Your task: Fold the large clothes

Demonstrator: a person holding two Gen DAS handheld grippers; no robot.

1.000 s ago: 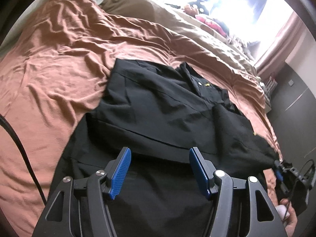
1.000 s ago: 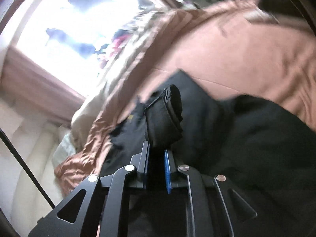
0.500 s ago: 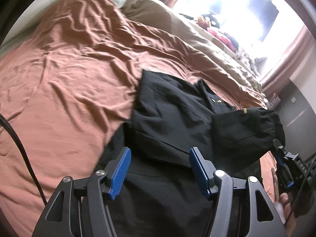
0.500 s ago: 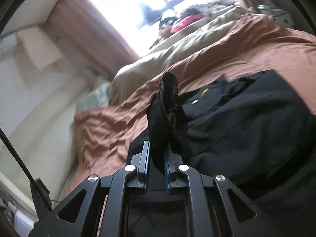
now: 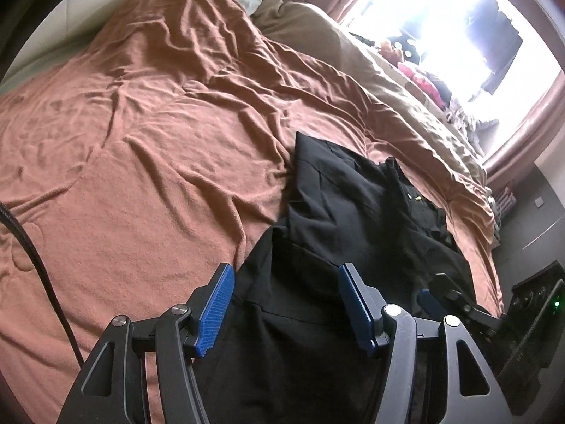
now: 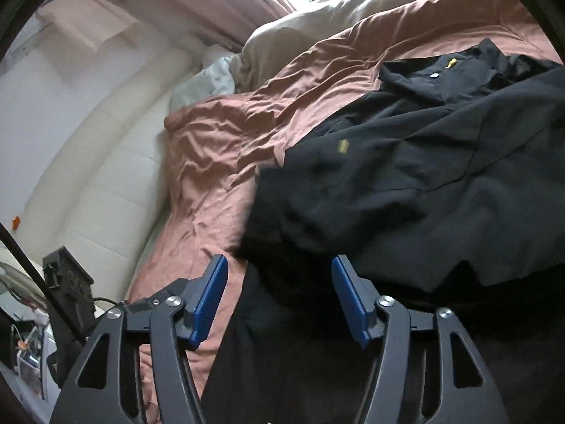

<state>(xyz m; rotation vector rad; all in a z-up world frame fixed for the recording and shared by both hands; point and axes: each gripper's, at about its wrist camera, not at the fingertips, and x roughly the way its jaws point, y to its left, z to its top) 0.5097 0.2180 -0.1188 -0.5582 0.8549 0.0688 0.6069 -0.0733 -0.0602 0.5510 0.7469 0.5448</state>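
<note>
A large black garment point(image 5: 356, 226) with a collar and small yellow marks lies on the rust-coloured bedspread point(image 5: 148, 148). In the right wrist view the garment point(image 6: 406, 183) has a sleeve point(image 6: 317, 190) lying folded across its body. My left gripper point(image 5: 285, 304) is open and empty above the garment's lower part. My right gripper point(image 6: 279, 300) is open and empty, just above the garment near the sleeve's end. The right gripper also shows at the lower right of the left wrist view point(image 5: 441, 293).
A beige duvet point(image 5: 388, 81) and a pale pillow point(image 6: 208, 81) lie at the head of the bed. A bright window point(image 5: 452, 31) with curtains is behind. A padded white headboard point(image 6: 91, 176) is to the left. A black cable point(image 5: 31, 254) hangs at left.
My right gripper has opened and let go of the black sleeve, which now lies across the garment. The left gripper stayed open and shifted left across the bed.
</note>
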